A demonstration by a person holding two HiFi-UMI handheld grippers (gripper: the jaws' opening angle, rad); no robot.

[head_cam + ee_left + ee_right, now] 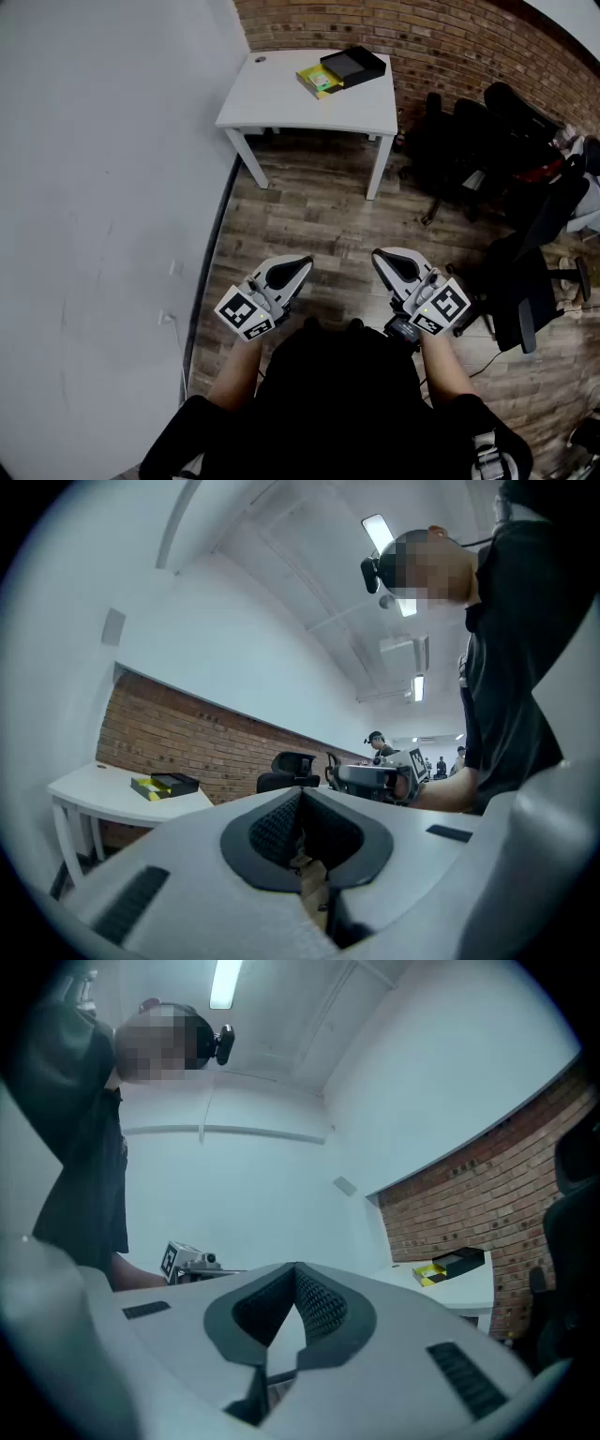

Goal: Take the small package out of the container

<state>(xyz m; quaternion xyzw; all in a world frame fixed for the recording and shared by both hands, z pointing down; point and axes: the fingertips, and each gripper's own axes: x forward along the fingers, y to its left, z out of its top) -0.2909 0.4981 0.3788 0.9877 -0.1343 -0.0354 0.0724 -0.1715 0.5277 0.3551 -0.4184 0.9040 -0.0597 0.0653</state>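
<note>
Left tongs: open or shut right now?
Shut. In the left gripper view the left tongs have their tips meeting, with nothing held between them.

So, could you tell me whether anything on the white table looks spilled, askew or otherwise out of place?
Nothing stands out. The black open box and the flat yellow box touching it lie flat near the far edge of the white table, with nothing spilled or tipped.

Office: brick wall (pixel 441 42), white desk (pixel 281 98), black swivel chairs (pixel 473 141), wood-plank floor (pixel 309 216), ceiling strip lights (pixel 378 532).
</note>
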